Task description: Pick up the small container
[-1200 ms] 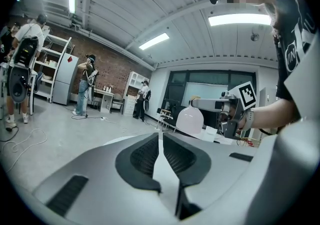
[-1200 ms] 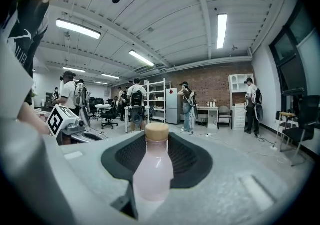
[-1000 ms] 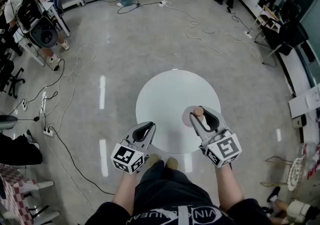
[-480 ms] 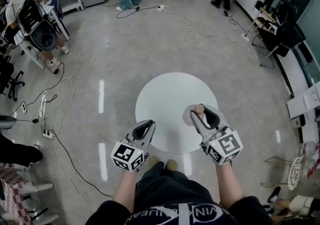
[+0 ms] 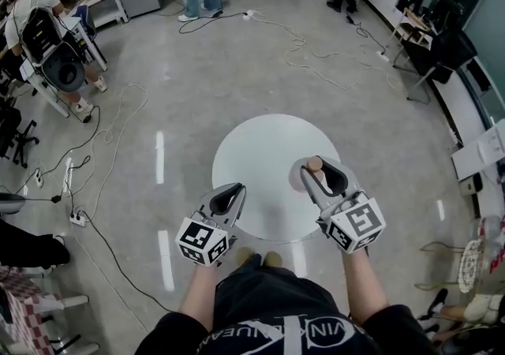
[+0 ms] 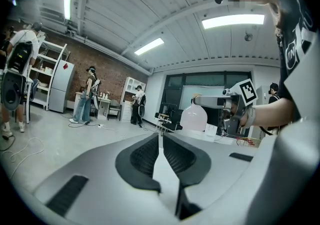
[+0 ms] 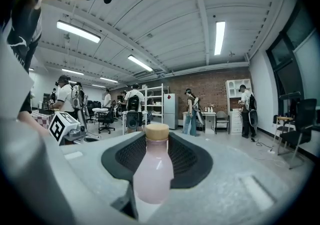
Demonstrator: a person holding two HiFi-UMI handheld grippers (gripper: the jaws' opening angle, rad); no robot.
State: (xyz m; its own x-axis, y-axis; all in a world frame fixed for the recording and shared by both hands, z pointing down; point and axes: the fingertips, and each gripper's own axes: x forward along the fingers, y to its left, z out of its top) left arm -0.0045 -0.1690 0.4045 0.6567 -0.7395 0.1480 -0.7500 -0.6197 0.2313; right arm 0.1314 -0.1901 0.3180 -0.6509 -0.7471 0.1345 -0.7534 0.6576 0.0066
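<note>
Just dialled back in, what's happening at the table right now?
A person stands at the round white table with a gripper in each hand. The right gripper has its jaws closed on the small container, a pale pink bottle with a tan cap, held upright over the near right part of the table. The left gripper is shut and empty, off to the side.
</note>
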